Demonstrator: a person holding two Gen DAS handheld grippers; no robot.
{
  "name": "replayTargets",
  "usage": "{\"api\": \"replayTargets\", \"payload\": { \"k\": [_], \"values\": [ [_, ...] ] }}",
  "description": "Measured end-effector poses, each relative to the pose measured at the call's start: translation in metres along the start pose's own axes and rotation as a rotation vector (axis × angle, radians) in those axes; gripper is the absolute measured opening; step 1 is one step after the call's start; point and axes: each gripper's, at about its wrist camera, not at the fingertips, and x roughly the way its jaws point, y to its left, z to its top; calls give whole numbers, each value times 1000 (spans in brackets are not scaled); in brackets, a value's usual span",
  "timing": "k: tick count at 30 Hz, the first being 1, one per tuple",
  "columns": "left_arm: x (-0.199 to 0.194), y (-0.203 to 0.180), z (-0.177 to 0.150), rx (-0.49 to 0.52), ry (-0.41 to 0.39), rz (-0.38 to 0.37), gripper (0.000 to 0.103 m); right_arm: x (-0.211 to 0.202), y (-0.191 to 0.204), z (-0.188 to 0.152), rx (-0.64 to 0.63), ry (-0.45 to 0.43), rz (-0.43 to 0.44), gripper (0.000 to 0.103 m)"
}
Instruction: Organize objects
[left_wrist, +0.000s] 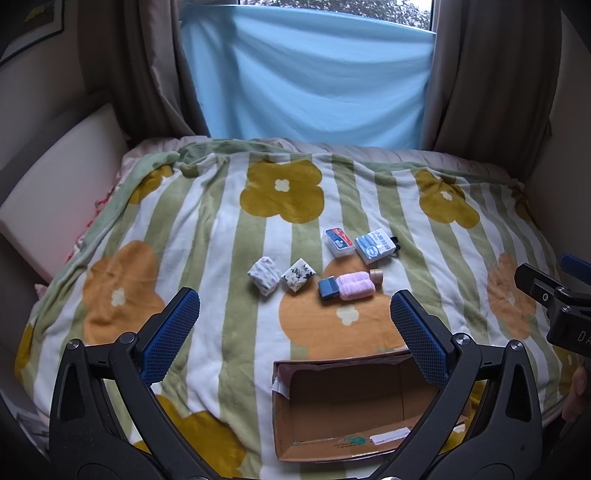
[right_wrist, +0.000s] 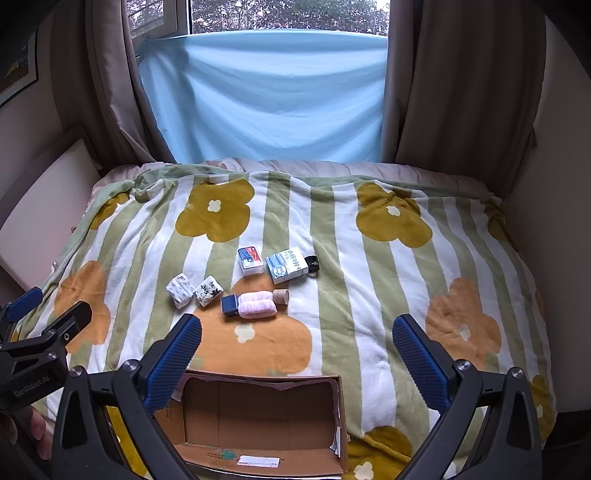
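Small items lie mid-blanket: two patterned folded cloths, a dark blue box, a pink rolled towel with a cork-capped bottle behind it, a clear card case and a white-blue box. An open cardboard box sits near the front edge with nothing in it. My left gripper hangs open above the box, holding nothing. My right gripper is open too, over the cardboard box, short of the pink towel and white-blue box.
A striped blanket with big flowers covers the bed. A blue sheet and brown curtains hang behind. A cream cushion leans at the left. The other gripper shows at the right edge and at the left edge.
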Motion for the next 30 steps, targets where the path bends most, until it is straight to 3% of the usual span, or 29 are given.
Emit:
{"api": "replayTargets", "payload": {
  "k": [30],
  "values": [
    [5, 4, 2, -3, 11, -35, 102, 5, 5, 0, 71, 5, -52, 103]
  ]
}}
